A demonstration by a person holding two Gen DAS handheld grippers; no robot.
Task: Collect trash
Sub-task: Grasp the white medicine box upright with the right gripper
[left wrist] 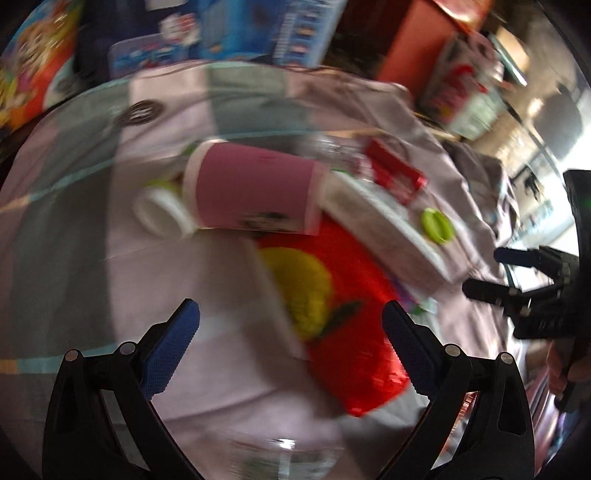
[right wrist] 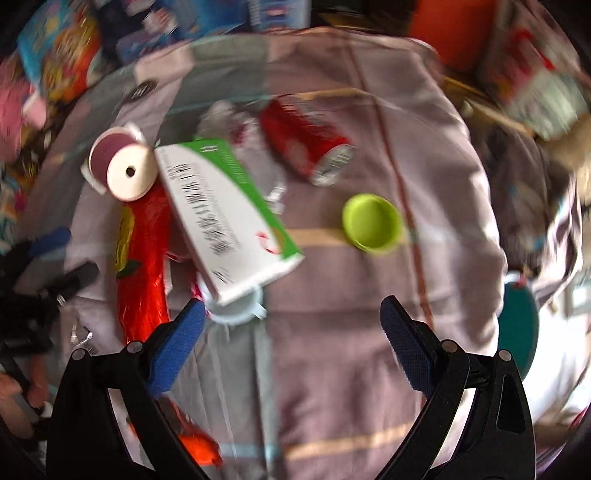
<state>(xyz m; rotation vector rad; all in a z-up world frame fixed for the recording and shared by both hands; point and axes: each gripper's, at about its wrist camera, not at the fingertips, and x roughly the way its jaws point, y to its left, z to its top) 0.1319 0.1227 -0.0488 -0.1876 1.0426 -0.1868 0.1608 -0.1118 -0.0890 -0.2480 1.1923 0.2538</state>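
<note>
Both my left gripper (left wrist: 291, 328) and right gripper (right wrist: 291, 328) hang wide open, empty. The red wrapper (left wrist: 347, 314) lies mid-tabletop (right wrist: 351, 332) beneath the box (right wrist: 229, 214); probably light, crinkly, slippery, so I'd pinch its free edge.

You're in a lived-in home: a round glass-topped surface (right wrist: 332, 369) draped in striped lilac cloth (right wrist: 443, 147), with colourful children's toy boxes (left wrist: 258, 29) and cartoon packaging (right wrist: 62, 55) stacked behind it.

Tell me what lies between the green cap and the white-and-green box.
Only bare striped cloth separates the green cap from the white-and-green box, clearest in the right wrist view.
</note>
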